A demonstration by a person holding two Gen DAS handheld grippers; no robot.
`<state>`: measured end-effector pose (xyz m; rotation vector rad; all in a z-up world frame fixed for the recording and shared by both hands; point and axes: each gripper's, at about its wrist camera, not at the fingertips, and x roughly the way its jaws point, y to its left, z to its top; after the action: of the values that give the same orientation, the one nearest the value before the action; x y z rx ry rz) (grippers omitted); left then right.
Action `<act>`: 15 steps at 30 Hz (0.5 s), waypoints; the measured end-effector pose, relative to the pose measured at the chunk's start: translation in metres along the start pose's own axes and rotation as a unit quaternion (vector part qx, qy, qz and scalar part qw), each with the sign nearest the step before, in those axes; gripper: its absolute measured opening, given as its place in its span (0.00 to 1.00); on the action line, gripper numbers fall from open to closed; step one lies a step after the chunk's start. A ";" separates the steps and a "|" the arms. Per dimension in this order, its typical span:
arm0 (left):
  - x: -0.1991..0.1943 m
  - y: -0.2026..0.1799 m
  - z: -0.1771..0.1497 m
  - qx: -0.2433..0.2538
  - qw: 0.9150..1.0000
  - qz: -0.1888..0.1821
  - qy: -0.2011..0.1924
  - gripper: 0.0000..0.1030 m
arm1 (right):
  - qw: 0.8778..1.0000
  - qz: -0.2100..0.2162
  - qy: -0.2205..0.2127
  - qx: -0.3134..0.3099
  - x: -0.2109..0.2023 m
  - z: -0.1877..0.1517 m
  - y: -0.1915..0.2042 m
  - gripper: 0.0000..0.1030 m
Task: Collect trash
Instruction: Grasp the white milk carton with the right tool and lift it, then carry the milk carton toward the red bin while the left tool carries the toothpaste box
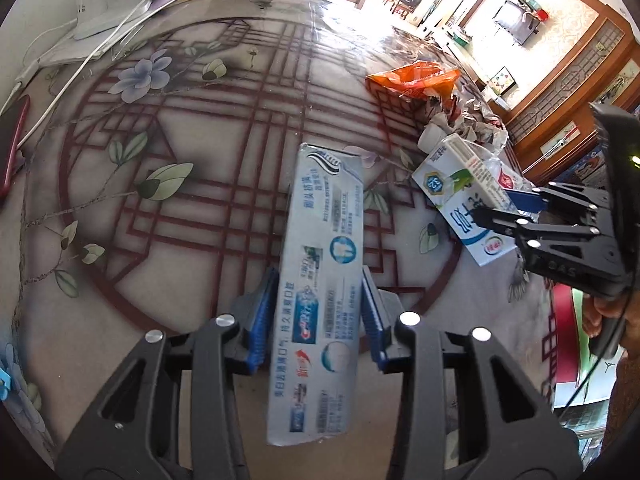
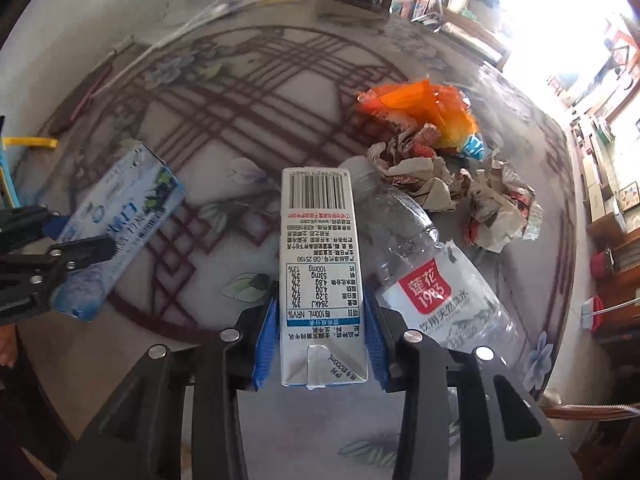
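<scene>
Over on the far left of the table (image 1: 224,184), with its red lattice and flower print, a white desk lamp base (image 1: 100,20) and its cables sit by the edge, and a red-cased phone (image 1: 12,148) lies at the rim. Moving in, the left tongs (image 1: 320,312) are clamped on a toothpaste box (image 1: 320,280), blue pads pressed against both long sides, the box pointing away along the fingers. Next across, the right tongs (image 2: 322,320) are squeezed onto a milk carton (image 2: 320,264), barcode end farthest out, folded end nearest the camera; in the left wrist view that same carton shows at an angle with the tongs biting its near end. Just beside the carton, touching its right side, a clear plastic water bottle (image 2: 432,276) with a red label lies on its side. Beyond it sit crumpled paper wads (image 2: 500,208), and behind those an orange plastic wrapper (image 2: 424,108). Far right, a small white bottle (image 1: 430,136) rests by the pile in the left wrist view.
</scene>
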<state>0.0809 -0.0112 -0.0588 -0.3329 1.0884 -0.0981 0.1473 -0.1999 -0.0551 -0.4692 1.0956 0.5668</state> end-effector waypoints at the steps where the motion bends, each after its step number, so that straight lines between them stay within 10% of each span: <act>1: -0.002 0.000 0.000 0.000 1.000 -0.005 -0.004 0.35 | 1.000 0.006 -0.016 0.011 -0.008 -0.005 0.000 0.36; 15: -0.068 -0.041 -0.015 0.094 0.987 0.024 -0.128 0.35 | 0.952 0.001 -0.186 0.242 -0.125 -0.148 0.018 0.36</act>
<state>0.0401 -0.0365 0.0054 -0.1444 0.8246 -0.1120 -0.0093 -0.3012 0.0008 0.0685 0.8313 0.3502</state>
